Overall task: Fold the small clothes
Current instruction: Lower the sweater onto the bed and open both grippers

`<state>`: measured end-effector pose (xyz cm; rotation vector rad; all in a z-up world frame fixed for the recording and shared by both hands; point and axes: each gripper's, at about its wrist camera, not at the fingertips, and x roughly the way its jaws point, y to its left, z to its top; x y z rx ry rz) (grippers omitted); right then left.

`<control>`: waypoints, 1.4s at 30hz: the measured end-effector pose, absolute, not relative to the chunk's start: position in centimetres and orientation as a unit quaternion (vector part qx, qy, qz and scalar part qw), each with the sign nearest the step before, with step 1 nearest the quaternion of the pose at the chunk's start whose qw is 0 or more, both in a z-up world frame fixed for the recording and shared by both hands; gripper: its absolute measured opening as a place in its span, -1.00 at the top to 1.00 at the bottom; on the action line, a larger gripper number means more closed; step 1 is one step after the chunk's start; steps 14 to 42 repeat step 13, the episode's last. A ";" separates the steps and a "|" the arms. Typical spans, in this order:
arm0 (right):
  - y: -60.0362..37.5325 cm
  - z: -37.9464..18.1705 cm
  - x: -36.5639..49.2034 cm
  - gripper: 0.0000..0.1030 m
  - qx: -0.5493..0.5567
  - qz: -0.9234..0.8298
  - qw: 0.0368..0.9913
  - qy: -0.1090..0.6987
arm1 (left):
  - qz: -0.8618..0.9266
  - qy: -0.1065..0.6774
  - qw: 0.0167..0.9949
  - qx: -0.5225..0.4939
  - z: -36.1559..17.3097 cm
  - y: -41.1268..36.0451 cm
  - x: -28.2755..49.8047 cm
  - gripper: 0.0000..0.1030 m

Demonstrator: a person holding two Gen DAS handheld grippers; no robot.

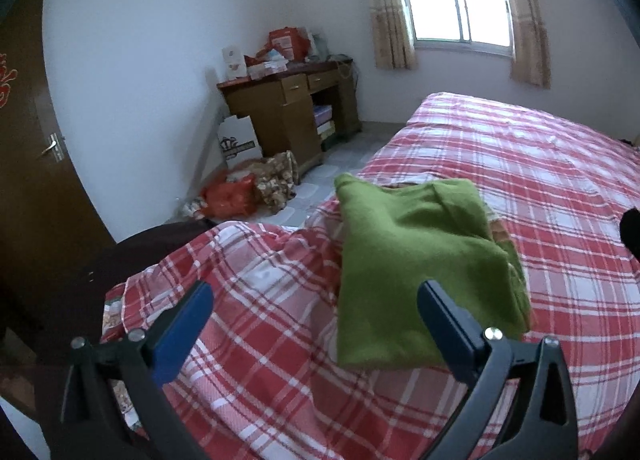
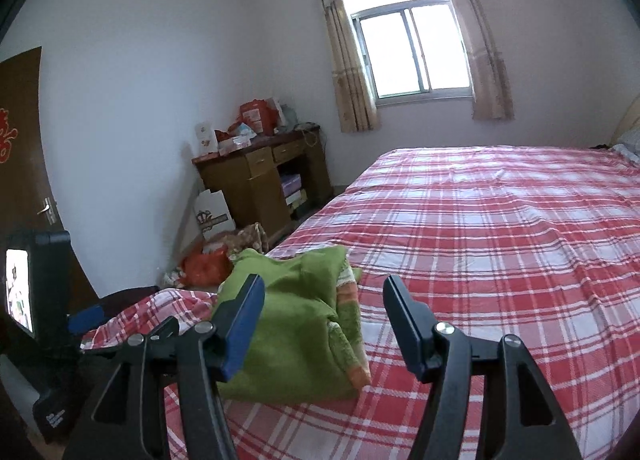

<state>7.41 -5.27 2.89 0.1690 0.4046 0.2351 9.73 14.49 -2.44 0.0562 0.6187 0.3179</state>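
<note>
On the bed mid-frame: folded green cloth | left gripper jaws wide apart, holding nothing | right gripper jaws apart, holding nothing

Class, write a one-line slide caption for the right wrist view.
Open right gripper poised over a folded green garment on the red plaid bed.

A home bedroom: a wide bed under a red plaid sheet, a curtained window, a wooden counter piled with boxes in the corner, a brown door, and bags on the tiled floor.
</note>
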 end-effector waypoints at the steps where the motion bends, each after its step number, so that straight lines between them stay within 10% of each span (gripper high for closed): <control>1: -5.3 3.0 7.1 -0.22 0.086 0.115 0.969 0.199 | 0.155 0.303 0.940 0.027 -2.4 14.4 9.4 -1.00; 42: -4.8 4.0 5.1 -0.22 0.078 0.119 0.973 0.179 | 0.151 0.281 0.947 0.031 -1.6 13.8 7.8 -1.00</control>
